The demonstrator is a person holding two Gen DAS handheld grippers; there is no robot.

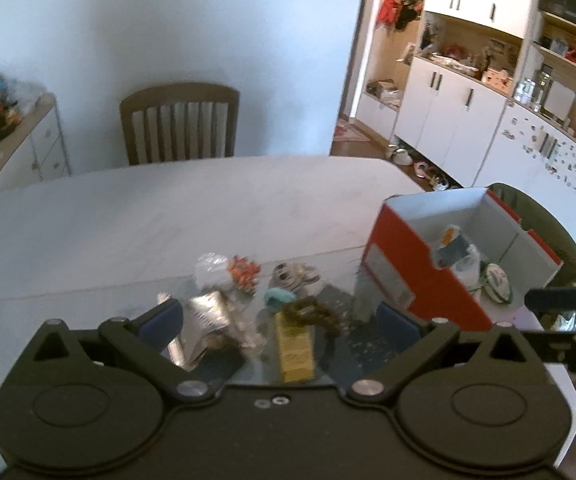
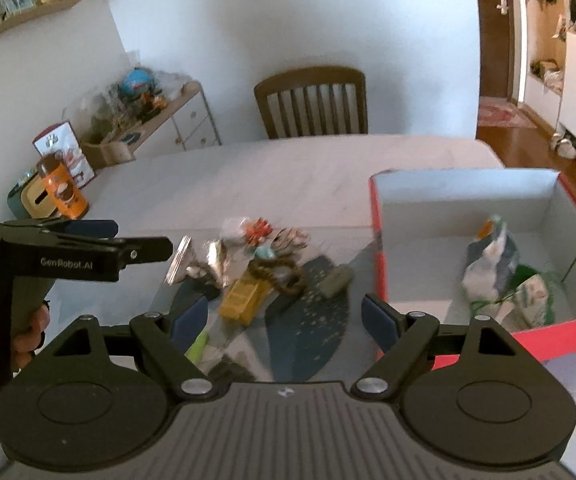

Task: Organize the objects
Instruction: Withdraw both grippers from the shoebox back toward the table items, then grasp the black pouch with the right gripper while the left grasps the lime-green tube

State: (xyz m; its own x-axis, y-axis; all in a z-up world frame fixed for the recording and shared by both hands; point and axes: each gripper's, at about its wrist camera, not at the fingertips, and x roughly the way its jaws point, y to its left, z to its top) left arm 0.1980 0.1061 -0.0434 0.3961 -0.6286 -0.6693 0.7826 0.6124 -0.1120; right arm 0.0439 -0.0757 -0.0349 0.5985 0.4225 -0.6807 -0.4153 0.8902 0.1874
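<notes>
Both grippers released, holding nothing. Left gripper [image 1: 278, 328] spread wide above the heap of small things near the table's [image 1: 168, 216] front edge, blue pads either side of it. Right gripper [image 2: 286, 320] likewise spread, hovering just beside the box [image 2: 379, 240], at that box's near left corner.

Landmark: red box, white inside, open-topped, standing on the table. In the box: a blue-and-white bundle [image 2: 491, 260] and a white pouch [image 2: 531, 296] with green string, both toward the near right corner.

Left of the box, lying in a loose heap on a dark patterned mat [image 2: 307, 320]: a yellow packet [image 1: 293, 350], a brown braided ring [image 1: 311, 312] partly over that packet, a teal piece [image 1: 278, 298], a striped toy [image 1: 293, 272], an orange-and-white trinket [image 1: 242, 272], a clear wrapper [image 1: 210, 270], a silver foil pack [image 1: 208, 312]. Nearest the box, a grey-green block [image 2: 335, 280], apart from the heap. Everything blurred; finer detail unreadable.

Beyond the box, across the table: a wooden chair [image 1: 180, 124] against the wall.
</notes>
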